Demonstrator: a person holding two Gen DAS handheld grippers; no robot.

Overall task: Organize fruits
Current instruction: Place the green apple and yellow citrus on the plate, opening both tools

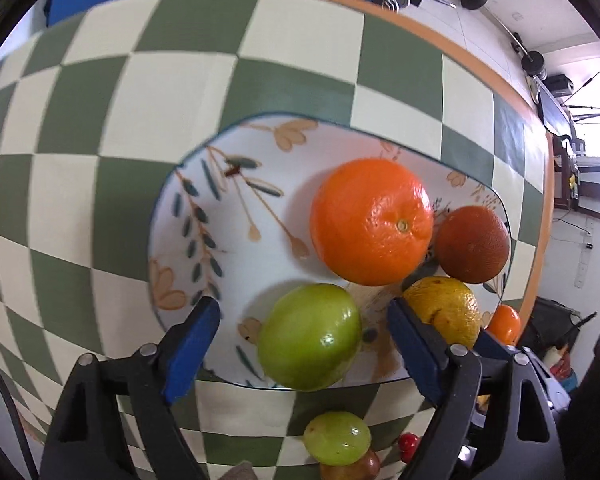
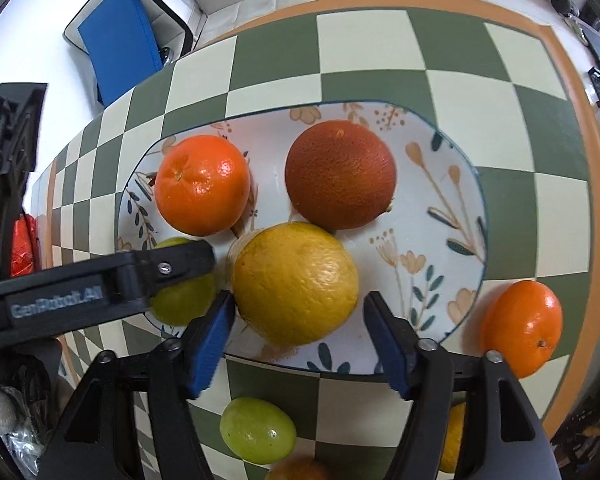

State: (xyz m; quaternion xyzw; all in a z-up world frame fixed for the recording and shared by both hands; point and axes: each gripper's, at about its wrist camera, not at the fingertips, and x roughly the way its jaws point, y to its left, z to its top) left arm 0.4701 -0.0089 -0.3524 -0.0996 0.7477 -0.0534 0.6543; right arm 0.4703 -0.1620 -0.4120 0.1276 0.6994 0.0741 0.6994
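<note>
**Four fruits on plate, both grippers open**

Checkered worktop [image 2: 364, 76] carries oval floral plate [image 2: 452, 184], long axis left-right. On it: yellow orange [image 2: 296, 284], dark red orange [image 2: 340, 176], bright orange [image 1: 372, 220] with stem end up, green apple [image 1: 310, 336]. Left gripper [image 1: 304, 344] fingers spread around apple, not touching; "GenRobot.AI" readable in right view only. Right gripper [image 2: 298, 340] fingers spread beside yellow orange. Small orange [image 2: 522, 328] and green grape [image 2: 258, 430] lie off the plate.

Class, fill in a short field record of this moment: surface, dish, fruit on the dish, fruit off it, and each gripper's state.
surface: checkered tablecloth
dish: floral plate
on the dish: bright orange, dark orange, yellow orange, green apple
off the dish: green grape, small orange
left gripper: open around the green apple
right gripper: open around the yellow orange
</note>
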